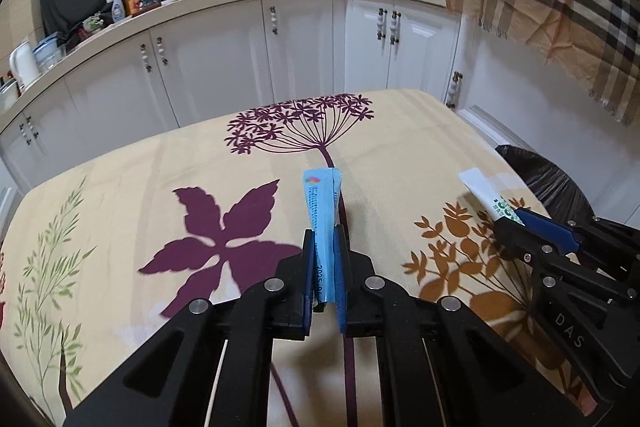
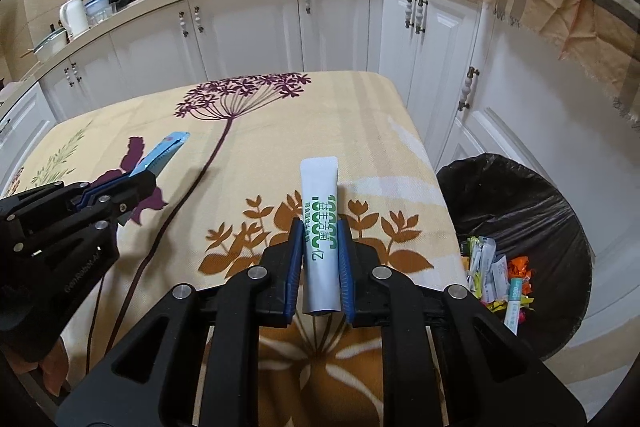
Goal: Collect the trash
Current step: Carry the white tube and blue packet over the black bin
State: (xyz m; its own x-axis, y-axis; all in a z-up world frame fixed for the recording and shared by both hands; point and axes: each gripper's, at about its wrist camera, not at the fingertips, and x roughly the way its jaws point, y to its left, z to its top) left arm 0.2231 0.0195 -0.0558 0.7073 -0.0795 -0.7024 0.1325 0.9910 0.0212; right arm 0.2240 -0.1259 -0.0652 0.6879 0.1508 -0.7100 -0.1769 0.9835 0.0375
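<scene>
Both pickups look done: the left gripper (image 1: pixel 325 259) is clamped on a blue sachet (image 1: pixel 320 211) at frame centre, the right gripper (image 2: pixel 320 259) on a white sachet (image 2: pixel 320 227). What remains is dropping both into the bin (image 2: pixel 540 211) at lower right beside the desk (image 2: pixel 360 131), already holding wrappers.

A table (image 2: pixel 408 155) draped in a cream tablecloth (image 1: pixel 140 163) printed with plants.
</scene>
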